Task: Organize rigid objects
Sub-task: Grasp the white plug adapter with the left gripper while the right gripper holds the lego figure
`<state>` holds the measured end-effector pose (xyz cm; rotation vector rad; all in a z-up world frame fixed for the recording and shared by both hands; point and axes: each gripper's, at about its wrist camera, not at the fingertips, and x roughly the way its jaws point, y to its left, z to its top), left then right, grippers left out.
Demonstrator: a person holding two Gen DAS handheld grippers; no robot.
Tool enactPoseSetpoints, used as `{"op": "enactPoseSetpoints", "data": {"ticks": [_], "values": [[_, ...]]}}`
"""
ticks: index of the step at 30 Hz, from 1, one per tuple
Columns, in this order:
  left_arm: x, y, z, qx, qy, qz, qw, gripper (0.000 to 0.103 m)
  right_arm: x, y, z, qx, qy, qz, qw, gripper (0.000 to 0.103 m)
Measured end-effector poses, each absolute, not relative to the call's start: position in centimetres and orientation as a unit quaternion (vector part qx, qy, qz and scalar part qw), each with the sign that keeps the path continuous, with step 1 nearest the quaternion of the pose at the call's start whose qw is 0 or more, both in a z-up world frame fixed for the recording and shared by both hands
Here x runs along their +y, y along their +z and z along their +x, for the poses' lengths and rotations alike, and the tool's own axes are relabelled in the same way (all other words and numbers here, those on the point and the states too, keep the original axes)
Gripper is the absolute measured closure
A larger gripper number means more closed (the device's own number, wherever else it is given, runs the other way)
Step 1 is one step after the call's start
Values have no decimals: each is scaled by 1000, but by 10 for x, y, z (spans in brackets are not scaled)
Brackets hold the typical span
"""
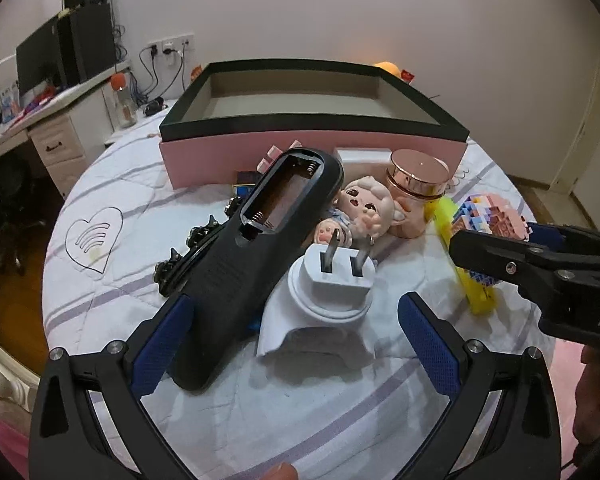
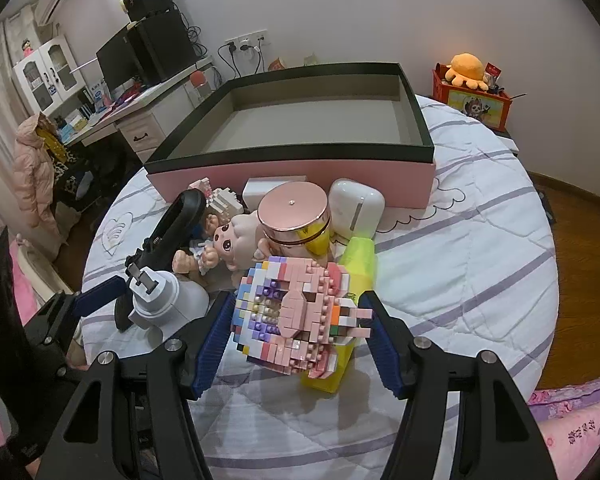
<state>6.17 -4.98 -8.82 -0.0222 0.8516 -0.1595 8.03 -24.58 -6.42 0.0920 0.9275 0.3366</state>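
- Between my right tool's pads sits the brick model, clamped from both sides, low over the bed.
- Straight ahead lies the open box.
- My left tool stands apart beside the remote.

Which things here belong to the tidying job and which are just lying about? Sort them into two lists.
Belong to the job:
- brick figure, between the right jaws
- black remote
- white plug adapter
- doll
- rose-gold jar
- yellow toy
- pink box, empty

Just lying about:
- monitor
- orange plush
- desk bottle
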Motion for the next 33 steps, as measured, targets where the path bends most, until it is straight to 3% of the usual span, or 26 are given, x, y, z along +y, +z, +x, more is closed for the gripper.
{"op": "enactPoseSetpoints", "data": {"ticks": [23, 30, 31, 33], "values": [[-23, -102, 70, 437, -113, -97, 887, 1, -246, -64, 79, 449, 155, 43, 879, 38], [-52, -108, 82, 450, -81, -8, 889, 1, -245, -65, 81, 453, 156, 45, 877, 38], [-55, -108, 82, 449, -78, 1, 890, 3, -245, -65, 81, 454, 156, 46, 876, 38], [-58, -106, 81, 446, -70, 16, 892, 24, -245, -65, 82, 454, 155, 46, 876, 38]]}}
